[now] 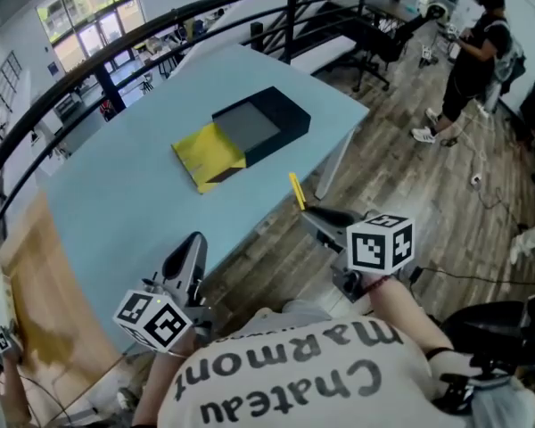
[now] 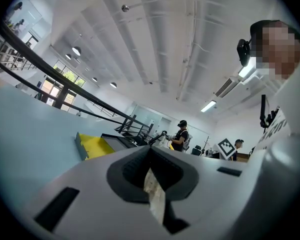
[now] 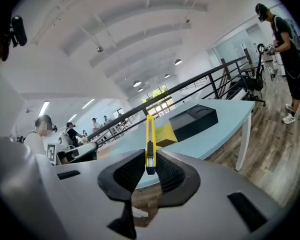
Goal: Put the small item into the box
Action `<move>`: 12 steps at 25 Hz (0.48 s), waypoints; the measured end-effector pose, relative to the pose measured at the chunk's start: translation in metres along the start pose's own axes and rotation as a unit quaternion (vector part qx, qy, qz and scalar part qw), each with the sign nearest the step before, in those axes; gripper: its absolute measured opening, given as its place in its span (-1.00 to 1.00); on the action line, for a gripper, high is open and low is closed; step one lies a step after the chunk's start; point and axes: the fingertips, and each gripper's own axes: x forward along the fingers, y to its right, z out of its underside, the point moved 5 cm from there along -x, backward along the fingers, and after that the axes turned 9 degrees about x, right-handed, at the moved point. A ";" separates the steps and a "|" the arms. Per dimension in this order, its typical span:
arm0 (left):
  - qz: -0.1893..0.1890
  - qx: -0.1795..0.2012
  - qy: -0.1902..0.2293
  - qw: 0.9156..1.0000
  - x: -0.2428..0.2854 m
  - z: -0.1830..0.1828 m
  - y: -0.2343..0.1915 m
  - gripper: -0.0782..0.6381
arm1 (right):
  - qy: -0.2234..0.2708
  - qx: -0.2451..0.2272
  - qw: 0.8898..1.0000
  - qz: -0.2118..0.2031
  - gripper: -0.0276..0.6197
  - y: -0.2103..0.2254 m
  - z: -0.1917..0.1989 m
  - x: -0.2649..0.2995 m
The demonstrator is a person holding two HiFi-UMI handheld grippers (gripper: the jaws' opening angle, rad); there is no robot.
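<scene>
1. The right gripper (image 3: 150, 160) has its jaws clamped on the lower end of a yellow utility knife (image 3: 150, 134), whose long body sticks out forward past the jaw tips.
2. The dark box (image 1: 260, 123) lies open on the light blue table (image 1: 116, 203), well ahead of those jaws and apart from the knife, with its yellow flap (image 1: 209, 155) spread beside it.
3. The left gripper (image 2: 151, 156) has its jaws pressed together on nothing, with the box ahead of them and well apart.
</scene>
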 end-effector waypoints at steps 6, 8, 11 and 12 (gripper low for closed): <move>0.010 -0.010 -0.009 1.000 0.004 0.004 -0.022 -0.77 | -0.015 -0.007 1.000 0.005 -0.65 -0.010 0.003 0.026; 0.014 -0.010 -0.013 1.000 0.006 0.004 -0.025 -0.78 | -0.020 -0.008 1.000 0.007 -0.65 -0.012 0.003 0.031; 0.025 -0.010 -0.022 0.999 0.012 0.011 -0.026 -0.77 | -0.027 0.000 1.000 0.013 -0.65 -0.007 0.007 0.036; 0.030 -0.009 -0.026 0.999 0.013 0.013 -0.025 -0.78 | -0.031 0.004 0.999 0.015 -0.65 -0.004 0.009 0.039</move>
